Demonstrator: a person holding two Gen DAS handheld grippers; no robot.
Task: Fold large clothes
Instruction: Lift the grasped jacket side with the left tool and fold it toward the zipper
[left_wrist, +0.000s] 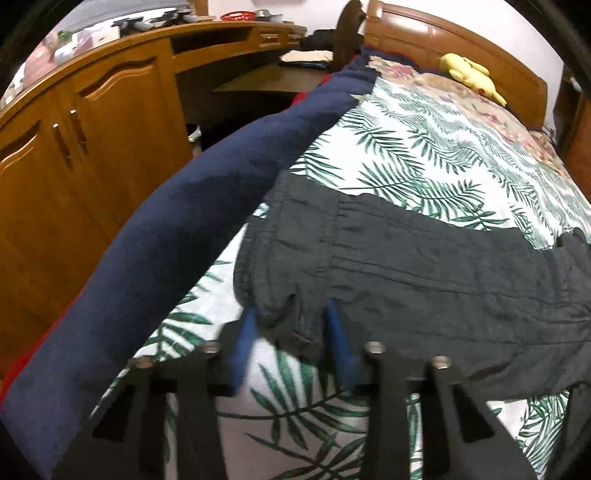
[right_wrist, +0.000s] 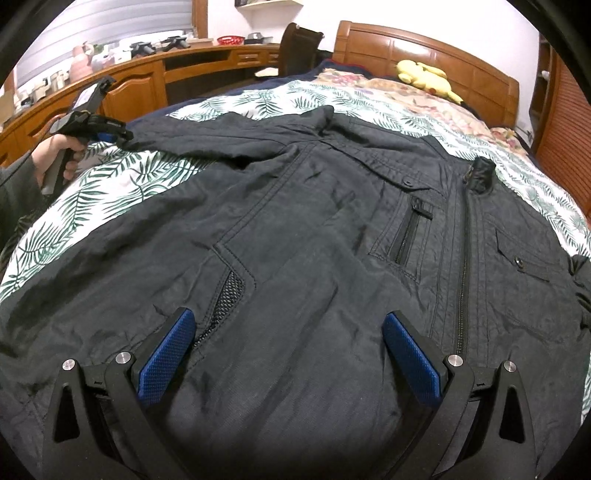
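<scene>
Parted around the sleeve cuff (left_wrist: 284, 306), the left gripper's (left_wrist: 291, 325) jaws frame the fabric without visibly pinching it. Spread front-up on the palm-print bedspread (right_wrist: 122, 181) lies the dark jacket (right_wrist: 314, 236). Over its lower front, the right gripper (right_wrist: 288, 332) gapes wide.

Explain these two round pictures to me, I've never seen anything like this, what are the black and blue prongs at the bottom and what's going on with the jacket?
Nothing here is a robot arm. A person holds a hand tool with two blue-padded fingers in each hand, and a wide-angle camera on each tool looks along its fingers. One picture is from the left gripper; it also shows in the other picture. Its fingers sit on either side of the sleeve cuff; the picture is blurred, so I cannot tell whether they are pinching. The other is from the right gripper, wide open over the dark jacket, holding nothing. The jacket lies front up, zipped, on the leaf-print bedspread. A yellow plush toy sits by the headboard.
</scene>
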